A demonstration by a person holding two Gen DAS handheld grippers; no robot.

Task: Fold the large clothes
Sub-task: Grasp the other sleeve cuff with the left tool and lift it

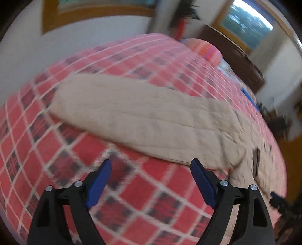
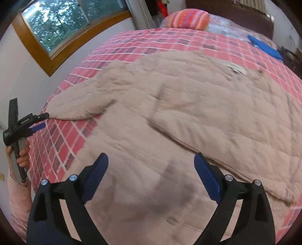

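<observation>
A large beige quilted coat (image 2: 188, 116) lies spread on a bed with a red plaid cover (image 2: 62, 143). One sleeve (image 1: 132, 115) stretches out to the left across the plaid in the left wrist view. My left gripper (image 1: 151, 169) hovers open just short of that sleeve's near edge, nothing between its blue pads (image 1: 100, 184). My right gripper (image 2: 151, 164) is open above the coat's lower body, nothing held. In the right wrist view the left gripper (image 2: 40, 120) shows at the far left by the sleeve's cuff, held by a hand (image 2: 20, 156).
A striped orange pillow (image 2: 188, 17) and a blue item (image 2: 264, 47) lie at the head of the bed by a dark headboard (image 1: 236, 56). A wood-framed window (image 2: 56, 24) and white wall run along the bed's left side.
</observation>
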